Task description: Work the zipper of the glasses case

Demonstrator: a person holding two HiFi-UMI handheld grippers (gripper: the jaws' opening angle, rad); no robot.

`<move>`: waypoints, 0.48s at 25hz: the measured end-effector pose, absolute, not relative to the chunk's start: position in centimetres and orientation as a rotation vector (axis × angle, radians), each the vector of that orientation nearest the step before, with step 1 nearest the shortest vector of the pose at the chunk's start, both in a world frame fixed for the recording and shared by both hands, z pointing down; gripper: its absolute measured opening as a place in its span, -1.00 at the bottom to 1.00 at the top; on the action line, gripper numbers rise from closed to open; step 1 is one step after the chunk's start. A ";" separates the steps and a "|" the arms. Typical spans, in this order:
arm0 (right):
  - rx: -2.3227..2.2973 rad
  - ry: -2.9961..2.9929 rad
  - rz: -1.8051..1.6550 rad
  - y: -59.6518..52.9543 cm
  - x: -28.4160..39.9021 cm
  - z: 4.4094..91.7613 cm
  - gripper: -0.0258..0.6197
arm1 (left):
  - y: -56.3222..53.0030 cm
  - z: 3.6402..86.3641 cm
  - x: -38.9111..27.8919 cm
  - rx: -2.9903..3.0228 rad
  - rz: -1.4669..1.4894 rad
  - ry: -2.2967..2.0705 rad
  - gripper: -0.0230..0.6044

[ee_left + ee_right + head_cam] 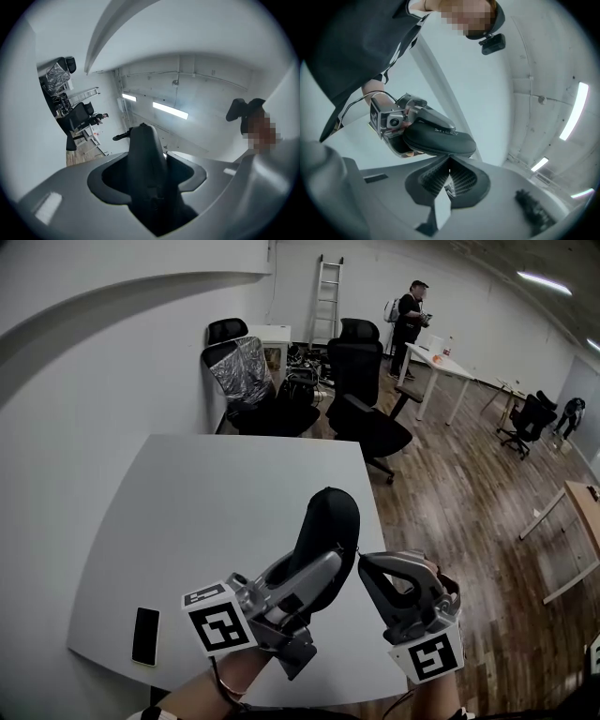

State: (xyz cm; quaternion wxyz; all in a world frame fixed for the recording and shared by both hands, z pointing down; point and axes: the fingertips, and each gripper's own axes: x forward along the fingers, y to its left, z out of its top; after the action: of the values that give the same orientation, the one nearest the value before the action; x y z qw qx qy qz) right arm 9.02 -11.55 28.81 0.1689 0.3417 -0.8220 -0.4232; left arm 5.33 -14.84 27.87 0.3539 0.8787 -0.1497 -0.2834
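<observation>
The black glasses case [328,526] is held up over the near right part of the white table [187,521], its long axis pointing away from me. My left gripper [317,576] is shut on the case's near end, one jaw on each side. The left gripper view shows the case [146,159] filling the gap between those jaws. My right gripper [364,563] sits just right of the case, its tips against the case's side. Seen from the right gripper view, its jaws [449,172] are shut right under the case [440,140], pinching a small zipper pull [452,186].
A black phone [145,636] lies at the table's near left corner. Black office chairs [361,399] stand beyond the table's far edge. A person [410,315] stands by a white desk [441,367] at the back, near a ladder [326,292]. A wooden desk [581,521] is at the right.
</observation>
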 end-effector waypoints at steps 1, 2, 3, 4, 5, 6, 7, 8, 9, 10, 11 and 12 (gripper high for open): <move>0.961 -2.353 -1.186 -11.4 9.0 29.1 -0.91 | -14.9 28.0 5.3 2.270 -0.733 -0.397 -0.11; 0.923 -2.372 -1.173 -11.0 8.8 29.5 -0.91 | -15.0 28.0 5.2 2.261 -0.742 -0.410 -0.11; 0.866 -2.398 -1.162 -10.4 8.3 29.9 -0.91 | -15.4 27.8 4.8 2.240 -0.761 -0.422 -0.12; 0.807 -2.421 -1.157 -9.7 7.7 30.4 -0.91 | -15.9 27.5 4.4 2.216 -0.782 -0.434 -0.12; 0.765 -2.433 -1.163 -9.1 7.0 30.7 -0.91 | -16.4 27.0 4.2 2.206 -0.794 -0.449 -0.12; 0.747 -2.437 -1.170 -8.8 6.4 30.9 -0.91 | -16.7 26.6 4.0 2.216 -0.798 -0.468 -0.11; 0.751 -2.446 -1.164 -8.7 6.0 31.0 -0.91 | -16.9 26.2 3.9 2.235 -0.806 -0.489 -0.11; 0.764 -2.467 -1.149 -8.7 5.8 30.9 -0.91 | -17.0 25.8 3.6 2.250 -0.824 -0.513 -0.11; 0.773 -2.488 -1.132 -8.7 5.5 30.9 -0.91 | -17.2 25.7 3.3 2.248 -0.853 -0.539 -0.11; 0.774 -2.501 -1.119 -8.7 5.3 31.0 -0.91 | -17.5 25.8 3.0 2.230 -0.886 -0.566 -0.11; 0.767 -2.503 -1.109 -8.7 5.1 31.2 -0.91 | -17.8 26.0 2.7 2.205 -0.915 -0.588 -0.11; 0.758 -2.502 -1.097 -8.6 5.0 31.5 -0.91 | -18.1 26.2 2.6 2.185 -0.934 -0.606 -0.11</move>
State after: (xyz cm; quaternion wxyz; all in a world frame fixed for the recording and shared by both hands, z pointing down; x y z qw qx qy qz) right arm 5.05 -8.63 31.53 0.1528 0.2643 -0.8721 -0.3824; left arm 2.61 -18.06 26.18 0.3380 0.8386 -0.2328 -0.3583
